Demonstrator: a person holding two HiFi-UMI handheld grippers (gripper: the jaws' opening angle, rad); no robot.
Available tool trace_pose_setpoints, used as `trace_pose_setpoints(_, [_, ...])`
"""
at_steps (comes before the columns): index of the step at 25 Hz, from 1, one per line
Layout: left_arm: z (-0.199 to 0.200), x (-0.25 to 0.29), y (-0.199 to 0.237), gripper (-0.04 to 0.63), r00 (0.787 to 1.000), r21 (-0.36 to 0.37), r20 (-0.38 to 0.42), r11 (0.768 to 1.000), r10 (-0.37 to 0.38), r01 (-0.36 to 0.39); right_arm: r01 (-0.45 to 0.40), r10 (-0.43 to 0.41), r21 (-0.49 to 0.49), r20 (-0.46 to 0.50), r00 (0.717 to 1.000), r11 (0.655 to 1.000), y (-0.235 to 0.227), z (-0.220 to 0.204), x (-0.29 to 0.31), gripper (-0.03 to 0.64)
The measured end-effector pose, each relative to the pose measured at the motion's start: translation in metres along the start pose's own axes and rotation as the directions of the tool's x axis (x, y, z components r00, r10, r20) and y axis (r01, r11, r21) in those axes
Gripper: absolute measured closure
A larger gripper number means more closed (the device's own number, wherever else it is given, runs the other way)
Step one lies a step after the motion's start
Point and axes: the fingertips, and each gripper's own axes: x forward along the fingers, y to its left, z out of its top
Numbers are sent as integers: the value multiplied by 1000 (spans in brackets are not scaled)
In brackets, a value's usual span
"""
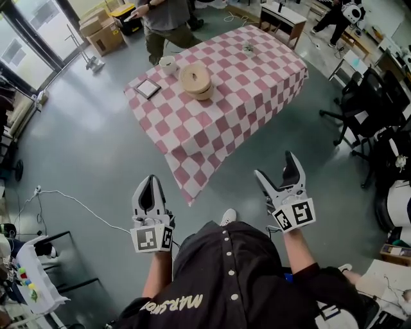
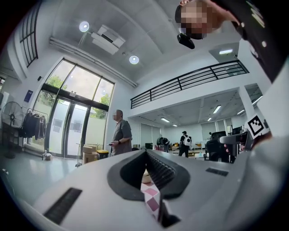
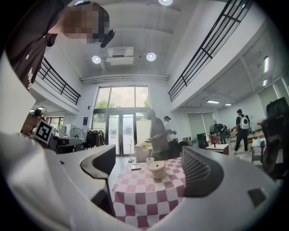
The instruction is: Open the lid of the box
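A round tan wooden box (image 1: 196,79) with its lid on stands on the table with the pink-and-white checked cloth (image 1: 250,83), far ahead of me. The right gripper view shows the box (image 3: 157,170) small and centred between the jaws. Both grippers hang over the floor, well short of the table. My left gripper (image 1: 152,183) has its jaws together with nothing in them; in its own view only a thin strip of the cloth (image 2: 151,198) shows through the slit. My right gripper (image 1: 277,169) is open and empty.
On the table are also a white cup (image 1: 167,64), a dark square tile (image 1: 148,88) and a small object (image 1: 248,47). A person (image 1: 164,19) stands behind the table. Cardboard boxes (image 1: 103,33) lie far left, office chairs (image 1: 366,103) right, and a cable (image 1: 70,202) crosses the floor.
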Motion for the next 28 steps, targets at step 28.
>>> trace_pose_setpoints(28, [-29,138,75,589,999,-49,-44,999,18,-20,-5,5,4,-50,999,1000,-30,-19,151,175])
